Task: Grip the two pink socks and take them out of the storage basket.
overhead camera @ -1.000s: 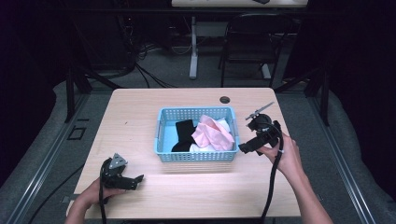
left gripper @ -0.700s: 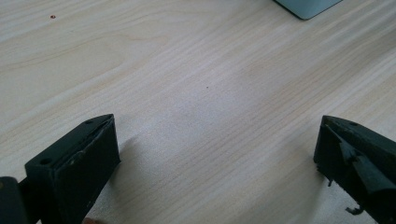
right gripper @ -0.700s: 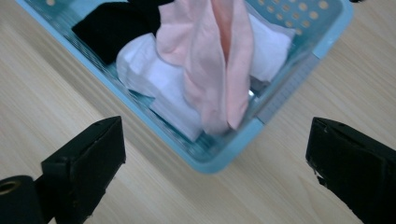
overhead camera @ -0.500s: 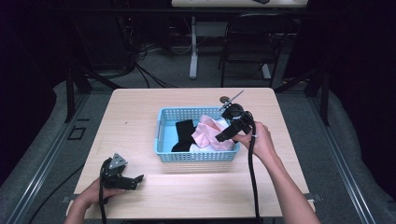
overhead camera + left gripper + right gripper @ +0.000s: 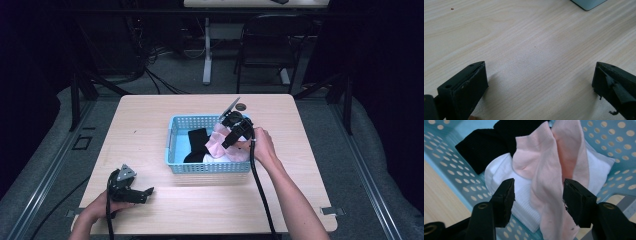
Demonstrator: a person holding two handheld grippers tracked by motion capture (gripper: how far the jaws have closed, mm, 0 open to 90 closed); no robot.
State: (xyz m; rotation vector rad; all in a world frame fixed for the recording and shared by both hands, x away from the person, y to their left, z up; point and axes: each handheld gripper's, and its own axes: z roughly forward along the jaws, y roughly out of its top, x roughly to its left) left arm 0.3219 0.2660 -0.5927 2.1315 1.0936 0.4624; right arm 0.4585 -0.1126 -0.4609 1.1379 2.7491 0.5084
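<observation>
A light blue perforated basket (image 5: pixel 172 145) (image 5: pixel 451 172) stands mid-table, holding a pink sock (image 5: pixel 217 142) (image 5: pixel 544 170), a black sock (image 5: pixel 197 142) (image 5: pixel 484 143) and a white sock (image 5: pixel 506 180). My right gripper (image 5: pixel 229 142) (image 5: pixel 537 195) reaches down into the basket, open, its jaws standing either side of the pink sock just above it. My left gripper (image 5: pixel 142 192) (image 5: pixel 539 80) rests open on the bare wood at the table's front left, nothing between its jaws.
A small dark round object (image 5: pixel 241 106) lies on the table behind the basket. The wooden table (image 5: pixel 150 120) has free room left of the basket. Chairs and cables stand on the floor beyond the far edge.
My right gripper has moved left from beside the basket to over it and dipped down to the pink sock. The left gripper has stayed put.
</observation>
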